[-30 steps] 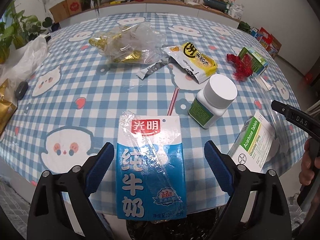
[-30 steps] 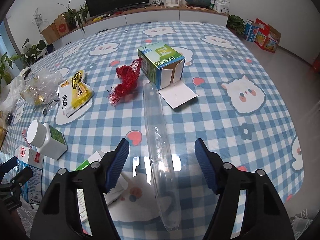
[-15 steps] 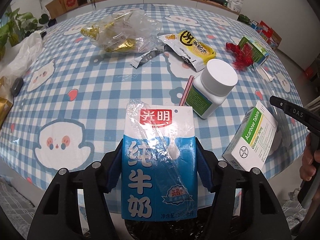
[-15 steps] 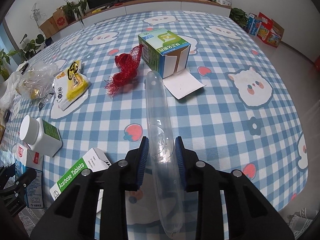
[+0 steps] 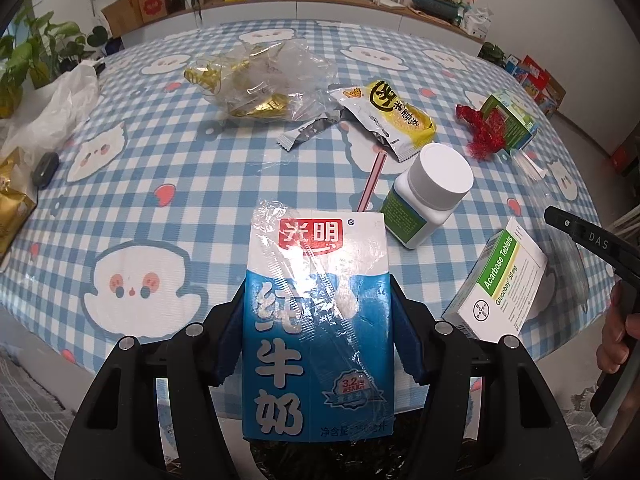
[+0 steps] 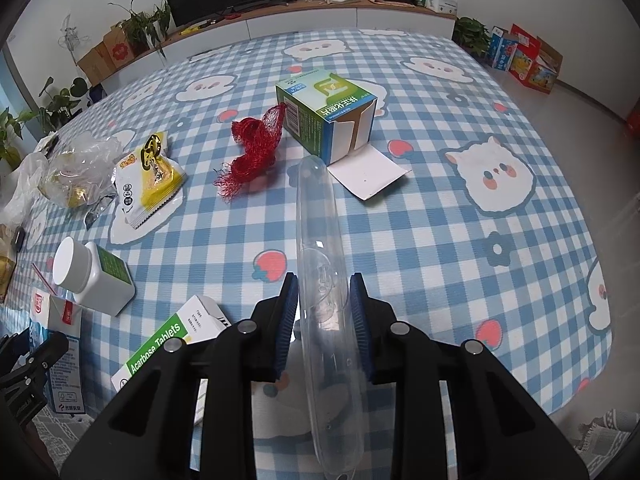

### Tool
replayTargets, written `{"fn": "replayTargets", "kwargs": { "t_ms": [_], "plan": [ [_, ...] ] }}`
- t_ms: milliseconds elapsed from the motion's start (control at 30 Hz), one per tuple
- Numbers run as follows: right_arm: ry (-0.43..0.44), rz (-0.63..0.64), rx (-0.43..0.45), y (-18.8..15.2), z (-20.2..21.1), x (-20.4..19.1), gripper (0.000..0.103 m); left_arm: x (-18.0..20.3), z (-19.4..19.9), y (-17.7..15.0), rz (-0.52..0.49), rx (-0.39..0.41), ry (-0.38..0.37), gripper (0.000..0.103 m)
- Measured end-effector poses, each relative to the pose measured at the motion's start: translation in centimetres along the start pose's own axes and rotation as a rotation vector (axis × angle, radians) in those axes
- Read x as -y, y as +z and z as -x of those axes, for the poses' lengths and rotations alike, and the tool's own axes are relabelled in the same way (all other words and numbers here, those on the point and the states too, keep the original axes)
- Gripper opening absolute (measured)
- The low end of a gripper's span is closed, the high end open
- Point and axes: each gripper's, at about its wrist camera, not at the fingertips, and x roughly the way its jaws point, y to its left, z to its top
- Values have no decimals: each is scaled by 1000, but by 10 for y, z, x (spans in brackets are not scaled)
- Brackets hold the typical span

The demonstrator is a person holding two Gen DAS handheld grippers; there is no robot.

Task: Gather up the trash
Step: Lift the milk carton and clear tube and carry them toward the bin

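Left gripper: blue pads clamped on both sides of the milk carton, at the near edge of the checked tablecloth.
Right gripper: pads pressed against a clear plastic tube (long, lying lengthwise between the fingers).
Beside carton: white pill bottle, on its side; Acarbose tablet box at the edge.
Farther back: yellow snack packet, red mesh net, open green-blue box, clear bag with gold wrappers.

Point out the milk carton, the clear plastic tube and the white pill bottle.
milk carton (image 5: 316,320): left wrist view, blue front face.
clear plastic tube (image 6: 320,240): right wrist view, mid-length.
white pill bottle (image 5: 440,174): left wrist view, white cap.
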Motion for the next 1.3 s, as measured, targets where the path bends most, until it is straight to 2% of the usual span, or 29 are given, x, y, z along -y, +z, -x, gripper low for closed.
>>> {"fn": "replayTargets", "kwargs": {
  "t_ms": [533,900,1300],
  "plan": [
    [30,-45,64,-22,42,7,25,3,35,-10,-9,58,-27,61],
    [52,-47,129,-45,83,-1,25,4,55,-30,-5,79,-40,61],
    [53,-26,139,-82,102,-7,25,7,70,-55,1,81,-47,61]
  ]
}}
